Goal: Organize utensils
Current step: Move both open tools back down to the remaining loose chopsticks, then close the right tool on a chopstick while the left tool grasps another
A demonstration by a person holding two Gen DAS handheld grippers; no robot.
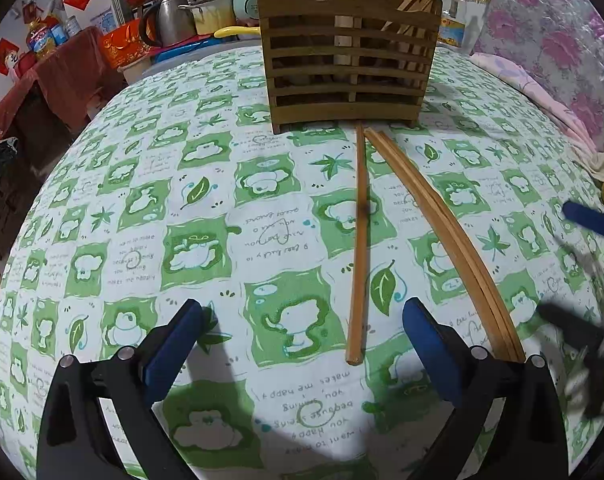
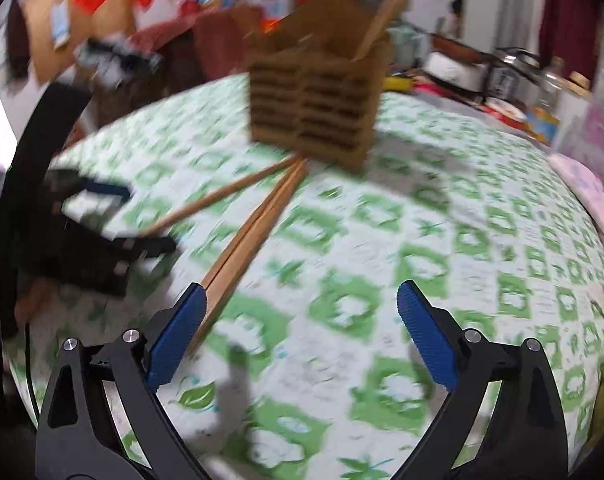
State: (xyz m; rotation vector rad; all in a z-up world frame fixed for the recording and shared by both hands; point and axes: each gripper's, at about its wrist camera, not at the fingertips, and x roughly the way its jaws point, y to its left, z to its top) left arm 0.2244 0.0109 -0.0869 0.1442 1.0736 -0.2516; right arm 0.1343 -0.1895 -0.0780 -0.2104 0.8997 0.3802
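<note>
Three chopsticks lie loose: one (image 1: pixel 359 240) between your left gripper's (image 1: pixel 302 344) spread, empty fingers. Straddle it squarely before closing. Your right gripper (image 2: pixel 302 332) gapes empty beside the pair (image 2: pixel 254 232).

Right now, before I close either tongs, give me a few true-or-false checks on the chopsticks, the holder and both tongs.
1. Both tongs, left and right, are open and hold nothing. True.
2. The wooden holder is lying on its side. False: it stands upright.
3. Loose chopsticks lie on the tablecloth. True.
4. The holder has no chopsticks in it. False: some already stick out of its top.
</note>
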